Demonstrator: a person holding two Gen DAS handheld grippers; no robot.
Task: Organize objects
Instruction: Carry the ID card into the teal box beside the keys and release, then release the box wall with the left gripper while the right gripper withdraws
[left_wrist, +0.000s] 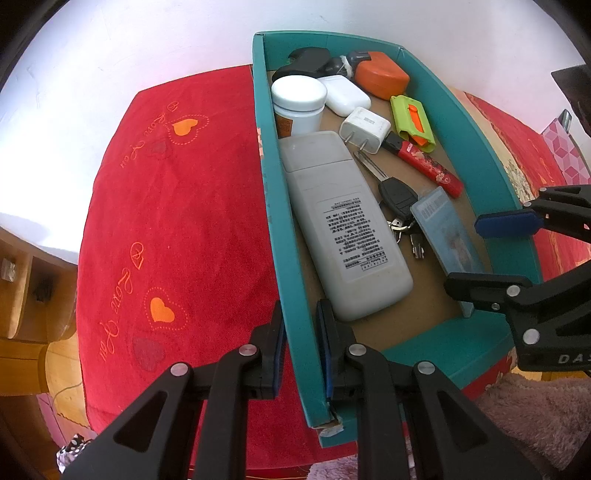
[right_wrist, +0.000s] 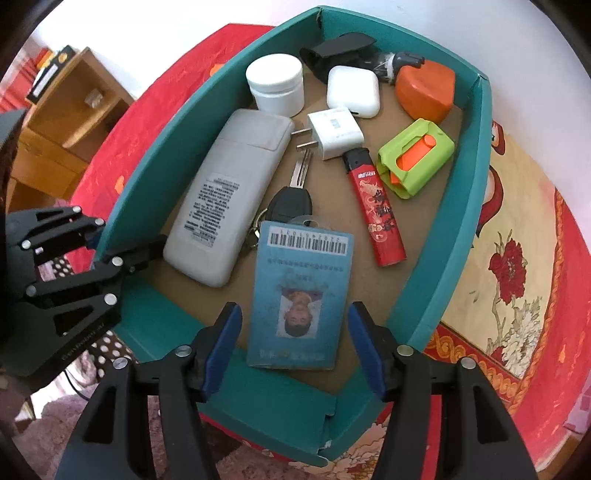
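Observation:
A teal box (left_wrist: 271, 206) sits on a red cloth and holds several small items. My left gripper (left_wrist: 301, 321) is shut on the box's left wall near its front corner, one finger inside and one outside. It also shows at the left of the right wrist view as the left gripper (right_wrist: 122, 240). A blue ID card (right_wrist: 299, 291) lies flat on the box floor, partly over a black car key (right_wrist: 290, 206). My right gripper (right_wrist: 293, 317) points down over the card and is open, with a pad on each side of it and small gaps showing. The right gripper (left_wrist: 476, 254) also shows in the left wrist view.
Also in the box are a grey remote (right_wrist: 229, 192), white jar (right_wrist: 275, 86), white earbud case (right_wrist: 352, 92), white plug (right_wrist: 334, 133), red lighter (right_wrist: 376, 210), green-orange case (right_wrist: 415, 157), orange case (right_wrist: 424, 92) and black item (right_wrist: 340, 48). A wooden cabinet (right_wrist: 62, 122) stands to the left.

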